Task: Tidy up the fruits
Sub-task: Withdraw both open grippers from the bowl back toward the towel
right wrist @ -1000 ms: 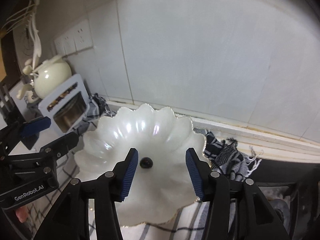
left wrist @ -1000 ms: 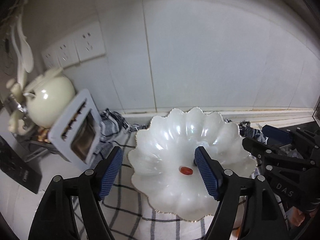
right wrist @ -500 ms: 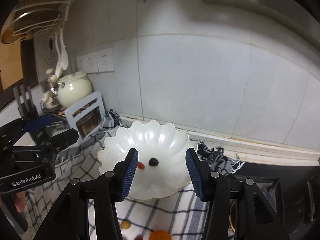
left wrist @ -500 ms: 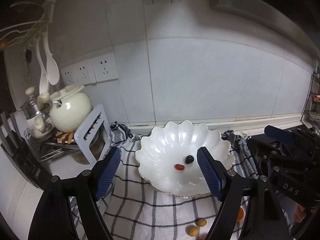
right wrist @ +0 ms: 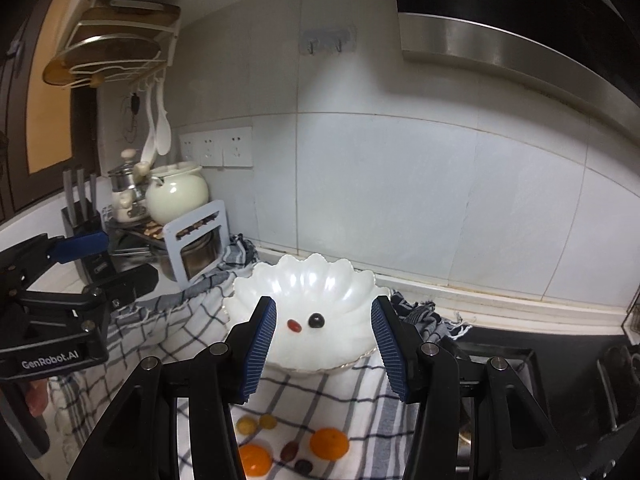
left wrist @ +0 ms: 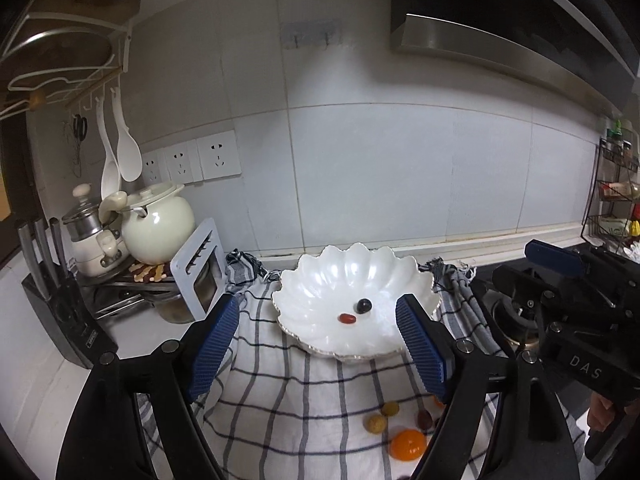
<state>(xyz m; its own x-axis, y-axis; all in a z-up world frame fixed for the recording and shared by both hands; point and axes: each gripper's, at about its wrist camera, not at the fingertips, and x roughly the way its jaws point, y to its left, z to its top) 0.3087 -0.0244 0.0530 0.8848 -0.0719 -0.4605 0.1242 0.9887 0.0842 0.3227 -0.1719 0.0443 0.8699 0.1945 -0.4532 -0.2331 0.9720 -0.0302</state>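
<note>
A white scalloped ceramic bowl sits on a blue-and-white checked cloth against the tiled kitchen wall, holding one small red oval fruit and, just beside it, one dark round fruit. Both the left gripper and the right gripper hover spread wide and empty in front of the bowl. Near the cloth's front edge lie two orange citrus fruits, two small yellow-brown fruits and what appear to be two dark ones. A cream ceramic pot stands to the left.
</note>
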